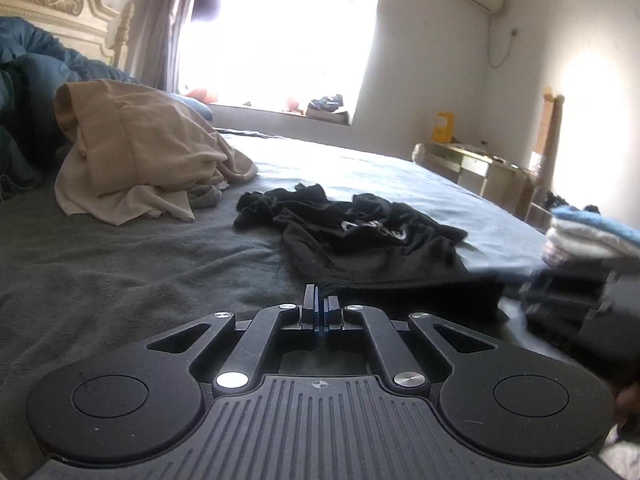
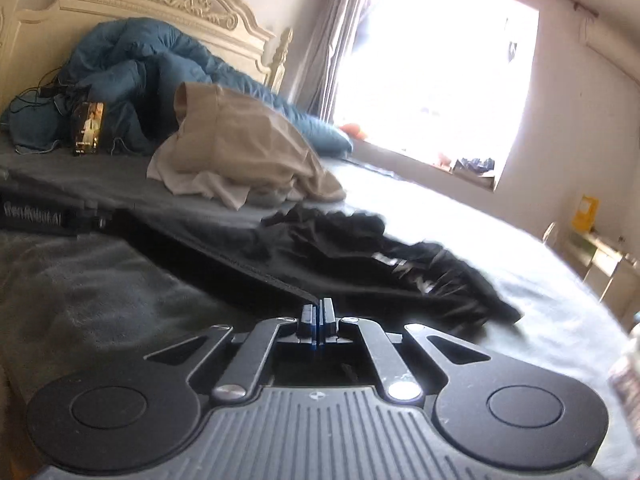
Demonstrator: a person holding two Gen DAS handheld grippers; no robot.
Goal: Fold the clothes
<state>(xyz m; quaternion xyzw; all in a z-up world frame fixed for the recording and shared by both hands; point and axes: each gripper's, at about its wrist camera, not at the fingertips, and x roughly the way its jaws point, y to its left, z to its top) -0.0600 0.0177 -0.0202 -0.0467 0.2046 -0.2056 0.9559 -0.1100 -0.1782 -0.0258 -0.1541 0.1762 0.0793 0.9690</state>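
Black garment (image 1: 360, 236) lies crumpled mid-bed (image 1: 120, 272), its near hem stretched taut. Left gripper (image 1: 321, 308): jaws closed, pinching that hem. Right gripper (image 2: 318, 314): jaws closed on the same edge. Tan clothes heap (image 1: 140, 152) behind it. Folded stack (image 1: 592, 236) at right edge, blurred and cut off.

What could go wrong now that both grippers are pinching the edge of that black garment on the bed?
1. The left gripper and right gripper each pinch only a thin bit of the black garment's hem, so it could slip out.
2. The garment's far end lies bunched, so a fold made now may trap wrinkles.
3. The beige clothes pile lies close and could get dragged along.
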